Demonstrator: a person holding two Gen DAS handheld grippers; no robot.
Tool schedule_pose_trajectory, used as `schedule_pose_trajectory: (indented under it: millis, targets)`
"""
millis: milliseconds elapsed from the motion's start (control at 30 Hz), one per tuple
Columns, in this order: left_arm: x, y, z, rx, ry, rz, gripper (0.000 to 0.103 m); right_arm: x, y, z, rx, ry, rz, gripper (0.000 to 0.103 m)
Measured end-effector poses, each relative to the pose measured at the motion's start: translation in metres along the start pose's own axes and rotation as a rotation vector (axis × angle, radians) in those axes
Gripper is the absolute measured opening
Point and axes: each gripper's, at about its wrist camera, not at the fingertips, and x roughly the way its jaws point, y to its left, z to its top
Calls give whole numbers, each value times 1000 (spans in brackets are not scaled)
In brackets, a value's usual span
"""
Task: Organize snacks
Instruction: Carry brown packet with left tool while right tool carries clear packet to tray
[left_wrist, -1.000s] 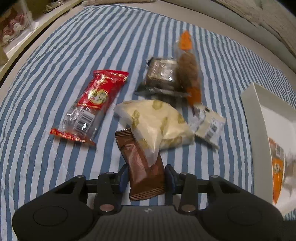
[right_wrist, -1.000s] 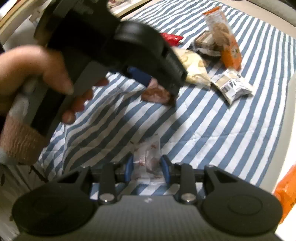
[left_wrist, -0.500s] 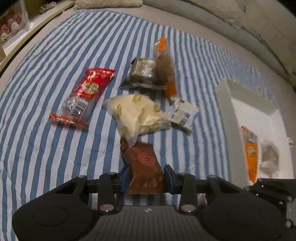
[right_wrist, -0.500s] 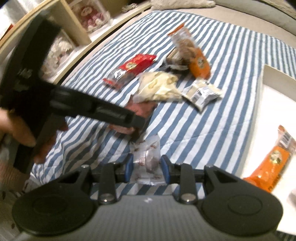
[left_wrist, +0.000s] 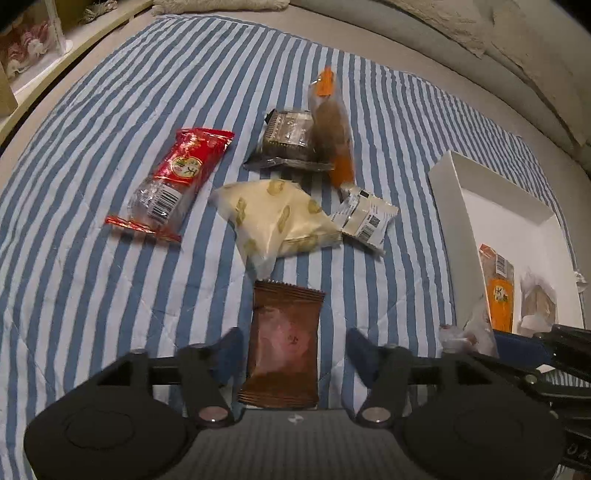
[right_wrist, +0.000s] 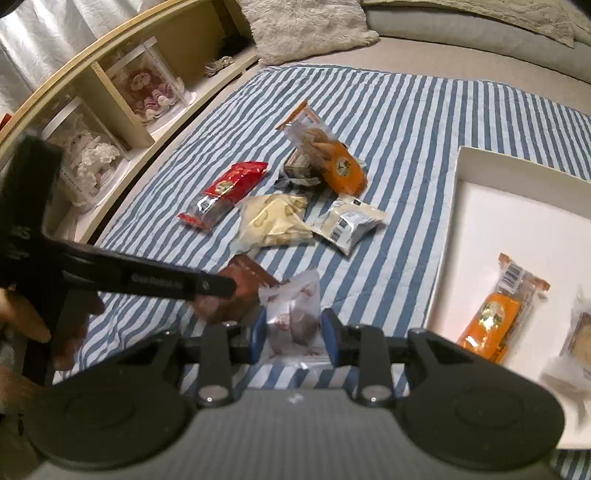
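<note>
My left gripper (left_wrist: 293, 350) is open; a brown snack packet (left_wrist: 284, 343) lies loose between its fingers on the striped cloth. My right gripper (right_wrist: 293, 330) is shut on a clear white-and-red snack packet (right_wrist: 293, 317), just left of the white tray (right_wrist: 448, 236). On the cloth lie a red packet (left_wrist: 177, 181), a pale yellow packet (left_wrist: 275, 218), a small white barcoded packet (left_wrist: 364, 218), a dark square packet (left_wrist: 290, 136) and an orange-tipped clear packet (left_wrist: 330, 125). The tray (left_wrist: 448, 206) holds an orange packet (right_wrist: 498, 310) and a clear packet (left_wrist: 537, 302).
The blue-striped cloth (left_wrist: 92, 277) covers a grey cushion. A wooden shelf (right_wrist: 122, 107) with clear boxes runs along the left. A fluffy pillow (right_wrist: 306, 29) lies at the far edge.
My left gripper has opened and let go of the brown packet, which now lies flat between its fingers. My right gripper, still holding its packet, has moved nearer the tray.
</note>
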Motion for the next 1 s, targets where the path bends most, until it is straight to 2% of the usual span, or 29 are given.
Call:
schedule_pose_trajectory:
  millis: [133, 333, 367, 400, 433, 533, 633, 1000]
  targets:
    - [12, -11, -2, 34, 8, 44, 66, -1, -1, 1, 2, 3, 0, 38]
    - [32, -29, -2, 147, 18, 132, 64, 1, -1, 2, 3, 4, 1, 38]
    - [35, -30, -2, 156, 24, 139, 62, 2, -1, 3, 4, 3, 1, 38]
    - [37, -31, -2, 172, 34, 143, 51, 3, -2, 3, 4, 2, 0, 38]
    - [39, -32, -3, 191, 46, 148, 45, 3, -2, 4, 4, 2, -3, 38]
    - [37, -35, -5, 228, 43, 139, 42, 3, -6, 4, 11, 2, -8, 38]
    - [29, -35, -5, 214, 34, 101, 42, 2, -8, 5, 19, -5, -15, 38]
    - [-20, -63, 5, 204, -117, 6, 43, -23, -19, 8, 69, -82, -24, 38]
